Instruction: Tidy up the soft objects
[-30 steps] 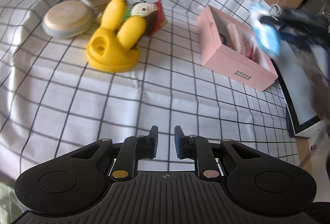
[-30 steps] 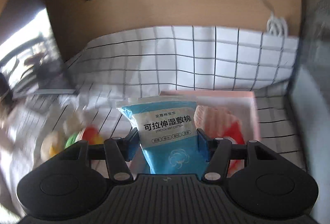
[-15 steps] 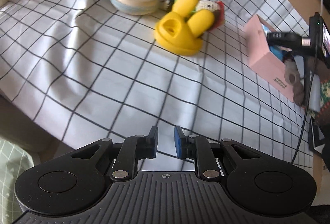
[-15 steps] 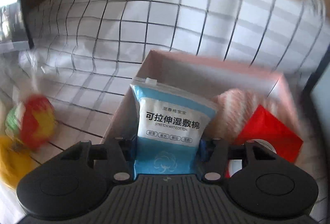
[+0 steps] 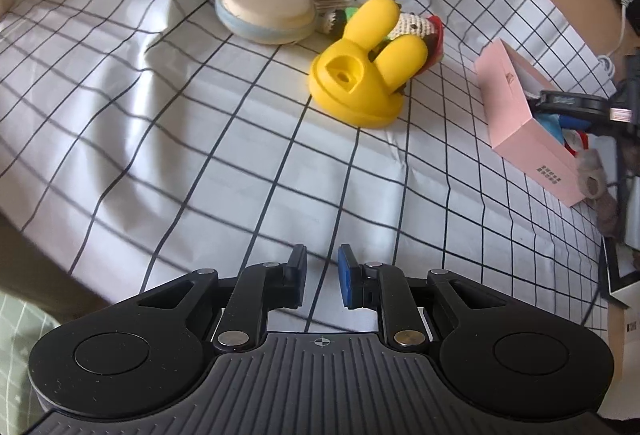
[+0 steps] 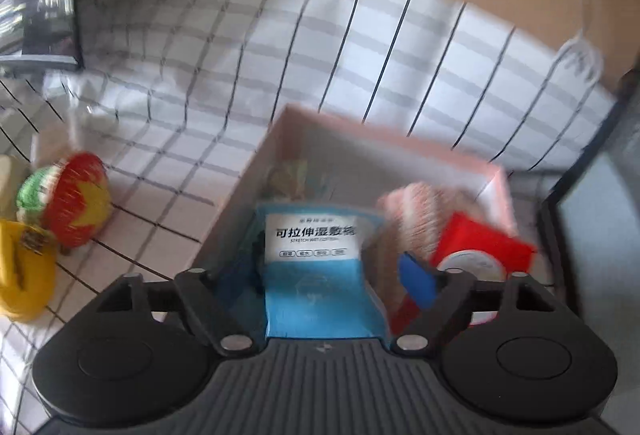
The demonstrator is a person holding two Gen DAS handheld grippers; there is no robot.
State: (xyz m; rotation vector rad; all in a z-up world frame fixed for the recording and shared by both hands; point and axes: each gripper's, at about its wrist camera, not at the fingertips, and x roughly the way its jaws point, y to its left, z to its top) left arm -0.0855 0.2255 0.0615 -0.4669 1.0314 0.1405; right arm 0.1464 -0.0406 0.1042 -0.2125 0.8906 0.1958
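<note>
The blue cotton pack (image 6: 320, 275) is seen over the pink box (image 6: 400, 151) as the right tongs (image 6: 332, 275) are opening around it (light, squashy, slippery film: best pinched mid-body); the left tongs (image 5: 322, 277) are nearly closed, empty

Left wrist view: sharp, bright daylight, soft shadows in the folds of the checked cloth (image 5: 168, 107) and beneath the yellow toy (image 5: 360, 79). Fisheye bends the grid lines hard toward the edges; corners go dark. Right wrist view: motion blur all over, cloth lines smeared, pink box (image 6: 384, 159) soft-edged, blown-out glare far left, packet (image 6: 320, 267) label only partly readable.
</note>
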